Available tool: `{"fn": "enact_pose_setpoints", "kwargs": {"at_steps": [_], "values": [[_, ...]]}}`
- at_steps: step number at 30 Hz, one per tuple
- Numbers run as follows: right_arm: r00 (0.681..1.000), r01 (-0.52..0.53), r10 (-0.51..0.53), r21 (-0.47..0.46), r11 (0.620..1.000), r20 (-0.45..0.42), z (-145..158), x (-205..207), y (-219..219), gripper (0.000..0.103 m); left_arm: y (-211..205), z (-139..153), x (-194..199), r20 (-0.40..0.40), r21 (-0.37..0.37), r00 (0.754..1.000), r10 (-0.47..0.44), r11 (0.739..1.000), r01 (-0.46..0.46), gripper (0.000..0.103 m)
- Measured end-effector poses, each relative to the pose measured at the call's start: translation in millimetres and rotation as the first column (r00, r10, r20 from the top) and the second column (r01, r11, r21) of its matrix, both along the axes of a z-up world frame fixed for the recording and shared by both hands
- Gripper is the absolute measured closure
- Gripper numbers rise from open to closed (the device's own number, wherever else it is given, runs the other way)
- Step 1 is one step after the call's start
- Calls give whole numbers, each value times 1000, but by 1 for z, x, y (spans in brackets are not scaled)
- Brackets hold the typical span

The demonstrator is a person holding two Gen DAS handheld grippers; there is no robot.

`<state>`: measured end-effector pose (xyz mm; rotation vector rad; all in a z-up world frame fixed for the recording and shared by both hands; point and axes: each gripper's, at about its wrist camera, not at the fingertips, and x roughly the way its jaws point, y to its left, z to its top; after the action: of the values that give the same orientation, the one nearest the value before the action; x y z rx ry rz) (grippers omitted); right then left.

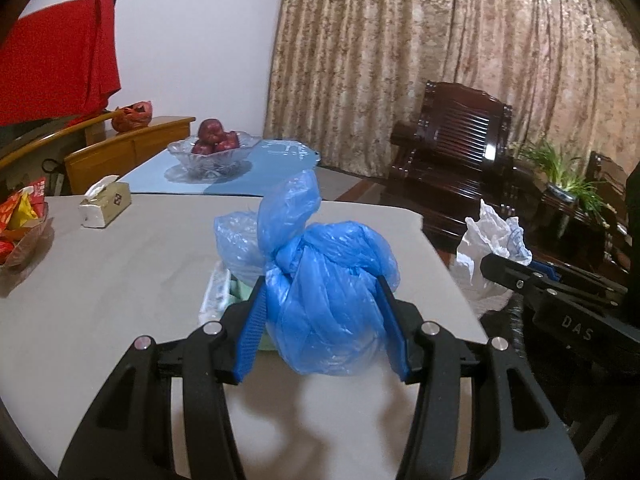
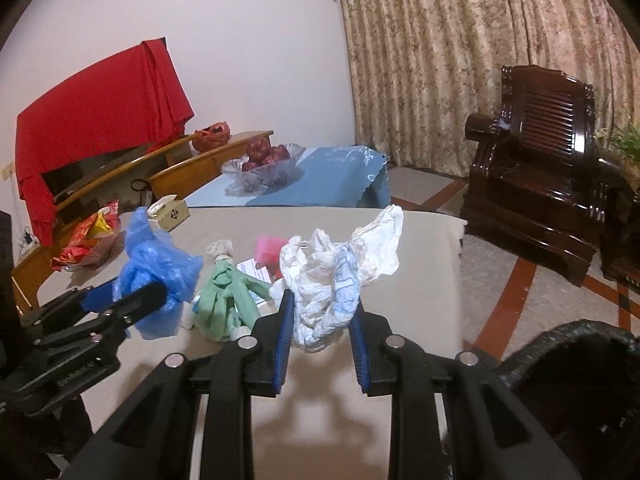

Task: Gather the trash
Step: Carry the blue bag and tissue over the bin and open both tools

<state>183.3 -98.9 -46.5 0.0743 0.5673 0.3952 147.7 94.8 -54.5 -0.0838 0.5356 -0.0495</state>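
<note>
The left claw (image 1: 322,316) clamps a knotted blue plastic bag (image 1: 328,280), held clear above the bench (image 1: 100,280) near its right edge. The right claw (image 2: 320,338), narrow, pinches a crumpled white plastic bag (image 2: 332,276) above the same edge. Between them on the bench lie a green bag (image 2: 224,300) and a pink scrap (image 2: 267,250); a tissue box (image 1: 106,204) sits at the far edge.

The table's (image 2: 420,280) right edge lies bare. Green cloth (image 2: 224,300), pink scrap (image 2: 267,250) and snack bowl (image 2: 86,248) crowd its left side.
</note>
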Motion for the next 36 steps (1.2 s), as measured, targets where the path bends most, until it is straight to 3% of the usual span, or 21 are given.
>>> {"fn": "enact_pose_setpoints", "kwargs": {"at_steps": [18,36], "values": [[985,173,-172,-20,985,31,13,-76,-90,77,-89,7,-32,15,-6,979,-202,979,202,53],[920,390,-392,-66,918,-10,-8,-124,-183,77,-189,-14,-32,-22,-22,910,-414,910,414,52]]}}
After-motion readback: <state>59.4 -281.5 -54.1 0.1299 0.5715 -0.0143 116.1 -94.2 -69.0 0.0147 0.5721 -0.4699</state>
